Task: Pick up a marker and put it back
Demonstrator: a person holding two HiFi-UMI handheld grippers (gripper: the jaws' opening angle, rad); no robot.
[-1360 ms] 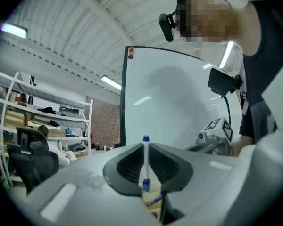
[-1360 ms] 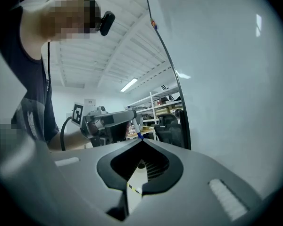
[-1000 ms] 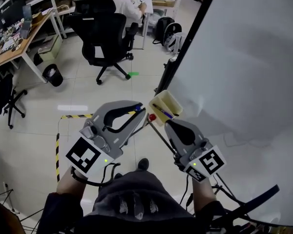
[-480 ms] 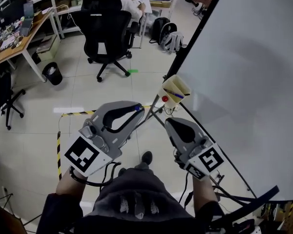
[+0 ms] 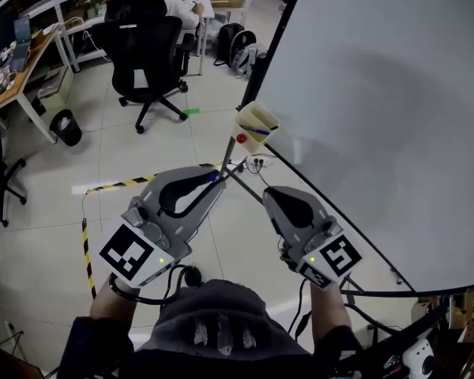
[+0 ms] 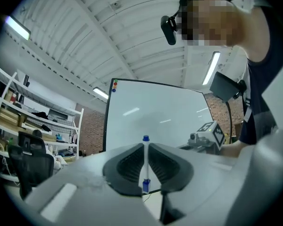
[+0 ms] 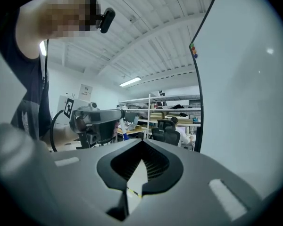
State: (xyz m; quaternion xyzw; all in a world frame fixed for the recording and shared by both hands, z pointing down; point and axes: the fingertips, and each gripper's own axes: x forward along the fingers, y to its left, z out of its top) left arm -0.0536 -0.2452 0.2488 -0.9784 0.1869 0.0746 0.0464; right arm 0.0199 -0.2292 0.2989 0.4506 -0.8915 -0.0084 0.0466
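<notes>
A person, seen from above, holds a two-jaw gripper in each hand beside a large whiteboard point(image 5: 395, 109).

The left gripper point(image 5: 209, 181) is clamped on a thin white marker point(image 6: 145, 166) with a blue cap. The right gripper point(image 5: 270, 193) has its jaws closed tip to tip, with nothing between them.

Judging by this, the pick-up is done and the put-back is left. A beige holder point(image 5: 257, 125) fixed at the whiteboard's edge has other markers in it. It sits ahead of the left gripper and apart from it, so the held marker has yet to be carried there and let go.

In the left gripper view the marker runs lengthwise in the slit between the jaws. Its long axis lies along the line the gripper points, and its blue cap pokes out just past the jaw tips, toward the whiteboard. In the head view only that blue end shows at the tips, so its exact tilt is probably, not certainly, close to level.
</notes>
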